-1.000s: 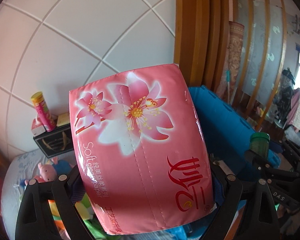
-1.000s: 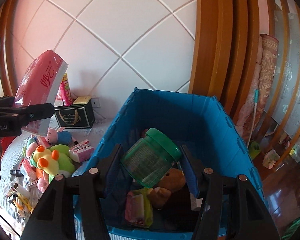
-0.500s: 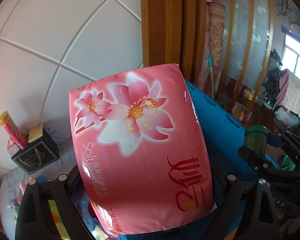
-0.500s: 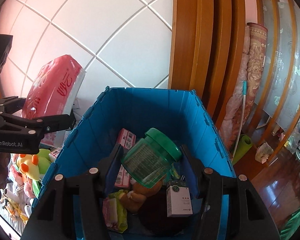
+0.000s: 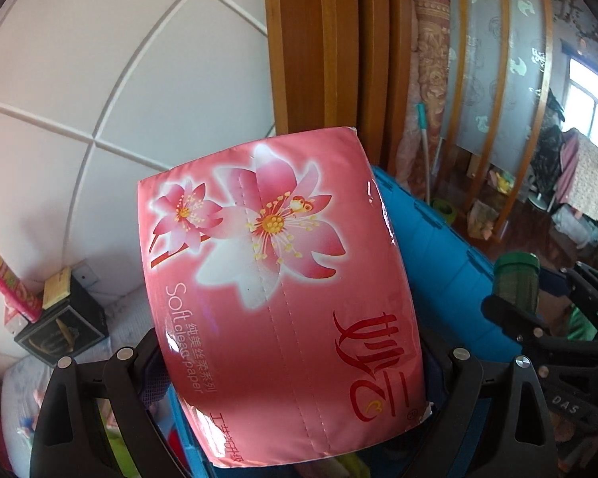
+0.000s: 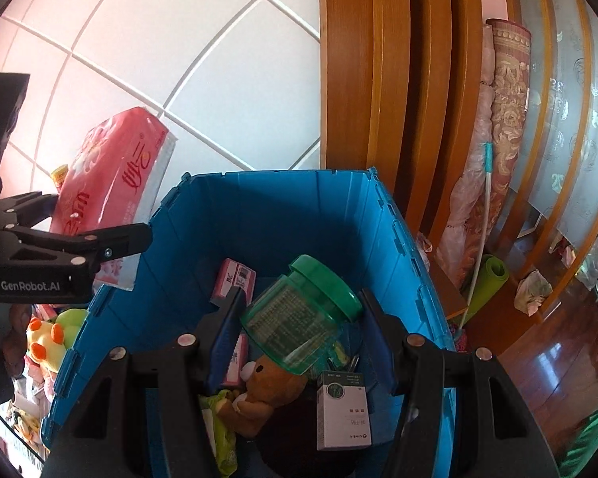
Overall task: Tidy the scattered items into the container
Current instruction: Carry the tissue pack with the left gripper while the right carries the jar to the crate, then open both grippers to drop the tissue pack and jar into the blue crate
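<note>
My left gripper (image 5: 295, 362) is shut on a pink tissue pack (image 5: 275, 279) printed with flowers, held up at the left rim of the blue crate (image 5: 438, 271). In the right wrist view the tissue pack (image 6: 115, 183) and the left gripper (image 6: 79, 243) hang just outside the blue crate (image 6: 283, 215), by its left wall. My right gripper (image 6: 299, 318) is shut on a green translucent jar (image 6: 299, 318) with a green lid, tilted, above the crate's inside. In the crate lie a brown bear toy (image 6: 267, 394), pink boxes (image 6: 235, 283) and a white box (image 6: 343, 410).
A black box (image 5: 59, 326) with a yellow tube on it stands by the white wall. Plush toys (image 6: 48, 334) lie left of the crate. Wooden posts (image 6: 382, 79), a rolled rug (image 6: 506, 127) and a mop (image 6: 482, 231) stand right of the crate, above a wooden floor.
Both grippers have swung right toward the crate with their loads. The crate now fills the right wrist view, and the tissue pack has come up to its left rim.
</note>
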`<action>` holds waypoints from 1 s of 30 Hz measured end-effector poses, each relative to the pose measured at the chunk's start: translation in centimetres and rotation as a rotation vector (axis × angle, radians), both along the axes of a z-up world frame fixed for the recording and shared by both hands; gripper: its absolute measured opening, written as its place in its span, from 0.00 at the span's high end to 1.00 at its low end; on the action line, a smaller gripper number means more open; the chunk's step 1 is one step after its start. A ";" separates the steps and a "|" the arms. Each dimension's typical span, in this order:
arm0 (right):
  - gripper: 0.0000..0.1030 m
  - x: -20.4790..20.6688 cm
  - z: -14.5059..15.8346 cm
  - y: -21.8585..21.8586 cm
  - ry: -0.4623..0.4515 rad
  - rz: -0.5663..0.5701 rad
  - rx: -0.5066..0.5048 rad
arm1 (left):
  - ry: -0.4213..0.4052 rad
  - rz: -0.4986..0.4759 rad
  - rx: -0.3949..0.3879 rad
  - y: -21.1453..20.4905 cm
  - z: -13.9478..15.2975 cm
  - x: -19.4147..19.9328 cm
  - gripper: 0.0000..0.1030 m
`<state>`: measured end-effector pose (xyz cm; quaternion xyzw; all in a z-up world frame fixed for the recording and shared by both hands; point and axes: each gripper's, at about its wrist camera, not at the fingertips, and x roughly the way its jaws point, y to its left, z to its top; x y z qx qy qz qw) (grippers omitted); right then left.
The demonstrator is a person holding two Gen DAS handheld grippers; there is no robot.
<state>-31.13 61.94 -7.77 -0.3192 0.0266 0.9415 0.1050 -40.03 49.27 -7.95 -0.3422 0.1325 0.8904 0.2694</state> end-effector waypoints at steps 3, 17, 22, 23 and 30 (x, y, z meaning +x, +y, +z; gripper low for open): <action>0.45 -2.5 -0.2 0.9 -0.001 0.001 0.002 | -0.001 0.018 -0.007 0.3 -0.4 -1.6 0.07; 0.45 -13.0 -1.3 4.6 -0.051 0.023 -0.012 | 0.004 0.061 -0.026 2.0 -1.5 -7.2 0.07; 0.00 -14.8 -0.8 5.3 -0.018 0.055 -0.030 | -0.006 0.061 -0.030 2.5 -1.5 -8.5 0.00; 0.00 -14.5 -0.7 5.1 -0.004 0.059 -0.021 | 0.000 0.067 -0.022 2.1 -1.3 -8.5 0.00; 0.00 -13.8 -2.1 3.9 -0.062 0.057 -0.015 | 0.026 0.065 -0.063 1.0 -1.4 -7.3 0.00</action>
